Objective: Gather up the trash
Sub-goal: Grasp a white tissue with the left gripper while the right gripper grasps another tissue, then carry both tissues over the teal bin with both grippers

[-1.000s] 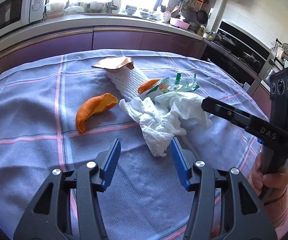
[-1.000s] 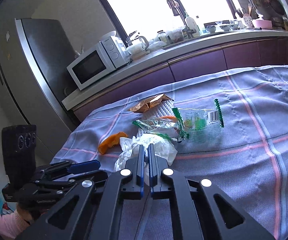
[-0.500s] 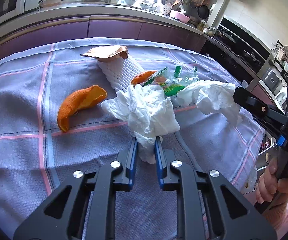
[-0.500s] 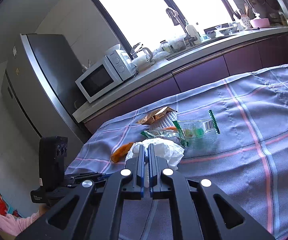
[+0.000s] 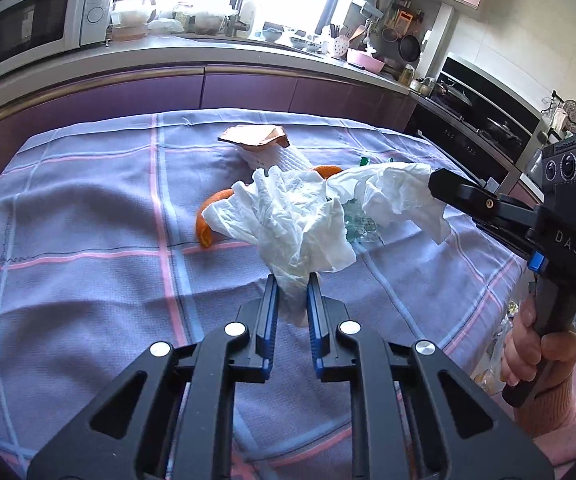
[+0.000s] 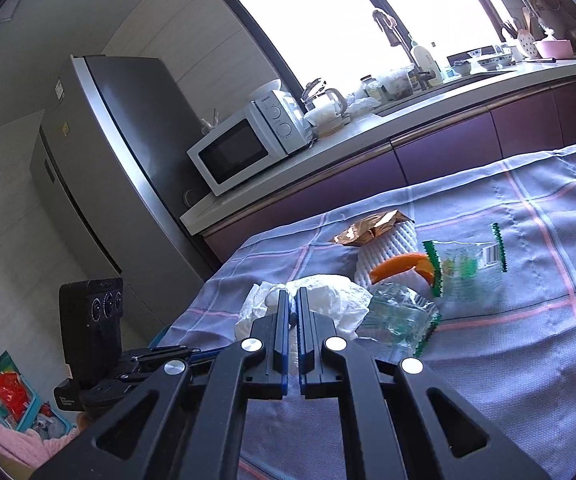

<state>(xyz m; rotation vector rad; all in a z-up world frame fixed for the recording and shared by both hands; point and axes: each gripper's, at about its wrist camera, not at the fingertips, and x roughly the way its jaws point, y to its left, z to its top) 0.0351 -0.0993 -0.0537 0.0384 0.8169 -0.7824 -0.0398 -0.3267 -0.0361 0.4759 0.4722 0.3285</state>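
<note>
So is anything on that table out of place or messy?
Yes: litter lies on the checked tablecloth: orange peel, torn brown paper, plastic wrappers. Both tongs pinch crumpled white tissues.

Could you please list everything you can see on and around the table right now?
Tissue: two, white, crumpled; one clamped in the left gripper, one in the right gripper.
Orange peel: two pieces; one partly behind the left tissue, one on the foam net.
Foam net: one, white, mid-table.
Brown wrapper: one, at the net's far end.
Clear wrappers: two, green-edged; one flat, one crumpled.
Tablecloth: one, lilac, pink-striped.
Microwave: one, white, on the counter.
Fridge: one, grey.
Left gripper: black, blue pads.
Right gripper: black.
Hand: holding the right gripper's handle.
</note>
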